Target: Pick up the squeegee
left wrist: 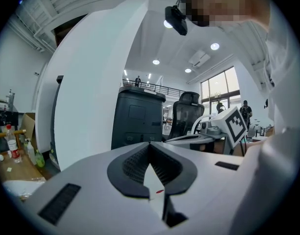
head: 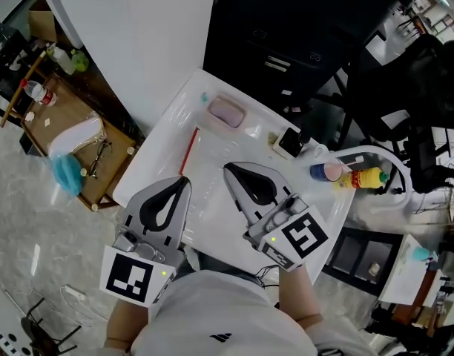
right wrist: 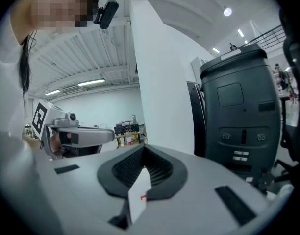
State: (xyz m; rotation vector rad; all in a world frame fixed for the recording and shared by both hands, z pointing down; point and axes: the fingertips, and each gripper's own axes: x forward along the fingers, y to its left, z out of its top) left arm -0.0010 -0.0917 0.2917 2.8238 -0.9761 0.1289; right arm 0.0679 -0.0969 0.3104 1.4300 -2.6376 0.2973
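A thin red strip [head: 188, 150], which looks like the squeegee seen edge-on, lies on the white table [head: 168, 136] near its left side. In the head view my left gripper [head: 186, 180] is shut and empty, its tips just short of the strip's near end. My right gripper [head: 227, 167] is also shut and empty, over the table's middle to the right of the strip. The left gripper view shows its own jaws [left wrist: 150, 145] closed and pointing nearly level, and the right gripper view [right wrist: 142, 148] shows the same. The squeegee is in neither gripper view.
A pink block [head: 227, 112] lies at the table's far end. A small black-and-white box [head: 290, 143], a cup [head: 325, 171] and a yellow bottle [head: 364, 178] stand at the right. A black cabinet [head: 286, 43] rises behind, and a wooden side table [head: 71, 124] stands left.
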